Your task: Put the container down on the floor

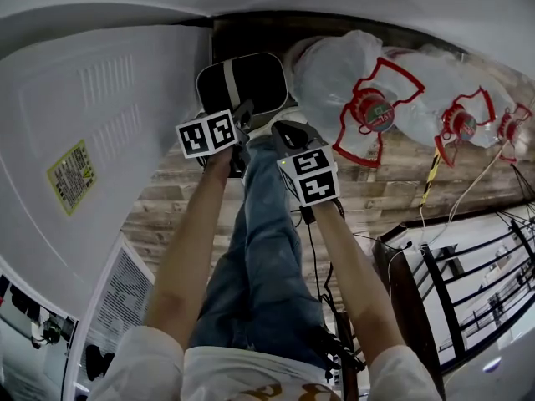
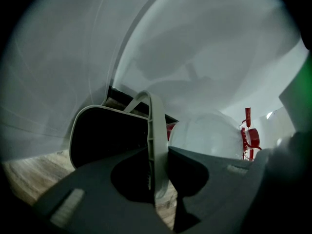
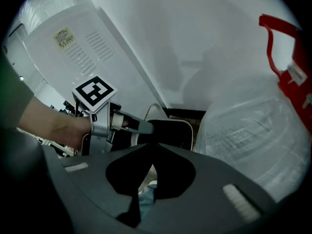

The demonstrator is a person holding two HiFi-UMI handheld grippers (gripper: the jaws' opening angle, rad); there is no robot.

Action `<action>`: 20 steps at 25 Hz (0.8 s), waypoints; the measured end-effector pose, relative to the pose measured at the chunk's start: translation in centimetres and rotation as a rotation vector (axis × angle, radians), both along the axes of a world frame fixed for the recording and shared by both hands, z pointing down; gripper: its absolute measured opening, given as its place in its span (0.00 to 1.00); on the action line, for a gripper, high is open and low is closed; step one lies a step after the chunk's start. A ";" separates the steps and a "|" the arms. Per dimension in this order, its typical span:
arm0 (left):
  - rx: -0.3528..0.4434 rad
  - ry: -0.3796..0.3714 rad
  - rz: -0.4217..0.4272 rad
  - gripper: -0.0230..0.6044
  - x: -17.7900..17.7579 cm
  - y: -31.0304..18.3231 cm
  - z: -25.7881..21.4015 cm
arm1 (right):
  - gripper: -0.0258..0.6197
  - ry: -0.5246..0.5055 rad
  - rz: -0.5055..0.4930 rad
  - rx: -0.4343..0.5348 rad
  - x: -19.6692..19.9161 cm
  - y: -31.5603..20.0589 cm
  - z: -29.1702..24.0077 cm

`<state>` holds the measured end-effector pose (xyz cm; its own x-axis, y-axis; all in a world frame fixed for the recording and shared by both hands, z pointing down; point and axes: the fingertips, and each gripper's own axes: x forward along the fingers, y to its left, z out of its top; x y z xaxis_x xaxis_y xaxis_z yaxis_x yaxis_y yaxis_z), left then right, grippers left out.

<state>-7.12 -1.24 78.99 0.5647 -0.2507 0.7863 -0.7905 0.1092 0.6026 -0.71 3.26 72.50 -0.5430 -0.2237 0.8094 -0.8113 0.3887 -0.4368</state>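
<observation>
- The white appliance (image 1: pixel 84 124) fills our left side and carries a yellow label (image 1: pixel 71 174).
- Clear water jugs (image 1: pixel 359 82) with red caps are grouped at our right, over the plank floor (image 1: pixel 167 199).
- Between them is the dark, white-rimmed container (image 1: pixel 259 78), low by the wall. We cannot tell whether it touches the floor.
- Our left gripper (image 2: pixel 158 155) is clamped on the container's pale handle (image 2: pixel 156 121).
- Our right gripper (image 3: pixel 153 147) hangs just beside it, jaws pressed together on nothing.
</observation>
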 end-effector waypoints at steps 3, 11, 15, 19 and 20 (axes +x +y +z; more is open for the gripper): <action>-0.021 -0.018 0.009 0.12 -0.3 0.1 0.9 | 0.09 -0.006 0.022 -0.007 0.0 -0.2 0.0; -0.060 -0.042 0.015 0.12 -0.8 1.2 2.2 | 0.09 -0.016 -0.019 -0.024 -0.7 0.7 0.6; -0.058 -0.107 0.058 0.12 -1.3 2.1 2.5 | 0.09 -0.017 -0.025 -0.032 -0.6 0.9 0.9; -0.082 -0.126 0.140 0.12 -1.1 3.5 2.9 | 0.09 -0.017 -0.031 -0.038 -0.2 1.2 1.1; -0.083 -0.131 0.149 0.12 -1.3 3.7 3.0 | 0.09 -0.017 -0.030 -0.038 -0.1 1.3 1.1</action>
